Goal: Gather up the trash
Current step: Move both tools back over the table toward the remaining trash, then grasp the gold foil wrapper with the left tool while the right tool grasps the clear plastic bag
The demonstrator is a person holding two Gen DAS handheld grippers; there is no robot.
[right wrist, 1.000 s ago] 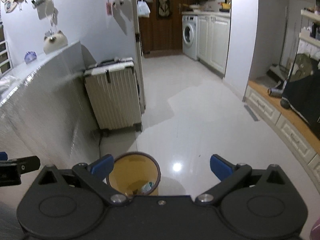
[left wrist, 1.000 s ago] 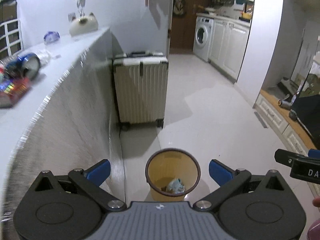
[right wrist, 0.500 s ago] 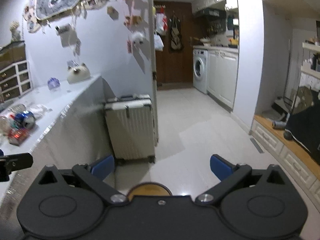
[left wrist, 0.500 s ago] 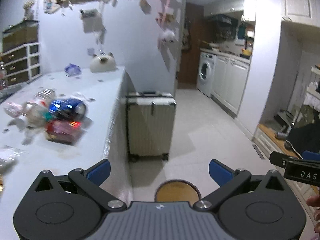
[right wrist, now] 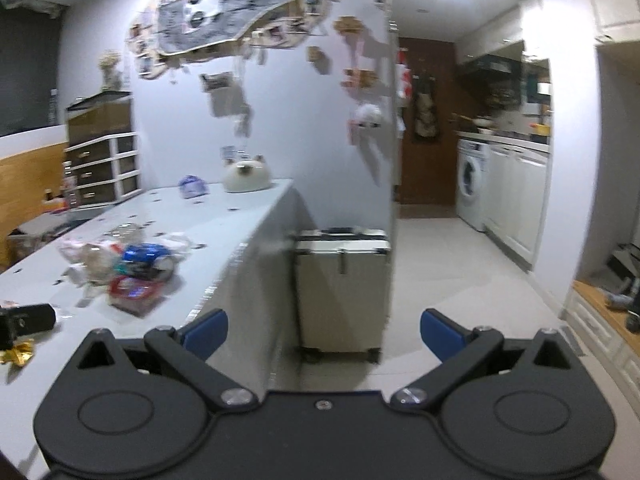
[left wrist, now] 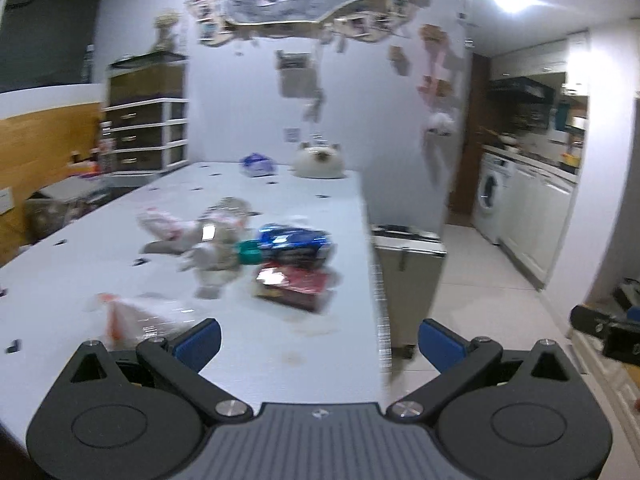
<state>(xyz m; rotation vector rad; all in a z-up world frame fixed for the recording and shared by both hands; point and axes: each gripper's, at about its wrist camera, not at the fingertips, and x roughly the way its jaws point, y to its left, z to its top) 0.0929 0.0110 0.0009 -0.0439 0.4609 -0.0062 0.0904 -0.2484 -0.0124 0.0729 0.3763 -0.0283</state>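
Both cameras have swung up from the floor bin to the table, so the bin has dropped out of sight and the trash pile now fills the middle ground. In the left wrist view, the left gripper [left wrist: 319, 344] hangs with its jaws wide apart and empty above the near table [left wrist: 280, 360] edge; ahead lie a red packet [left wrist: 296, 286], a blue wrapper [left wrist: 294, 240], crumpled paper [left wrist: 218, 254] and a clear bag [left wrist: 132, 316], all blurred. These look light, soft and crinkly, and film may slip, so pinching a bunched fold or a packet's edge seems best. In the right wrist view, the right gripper [right wrist: 323, 332] is likewise spread and empty, off the table's corner, with the pile [right wrist: 128, 272] well to its left.
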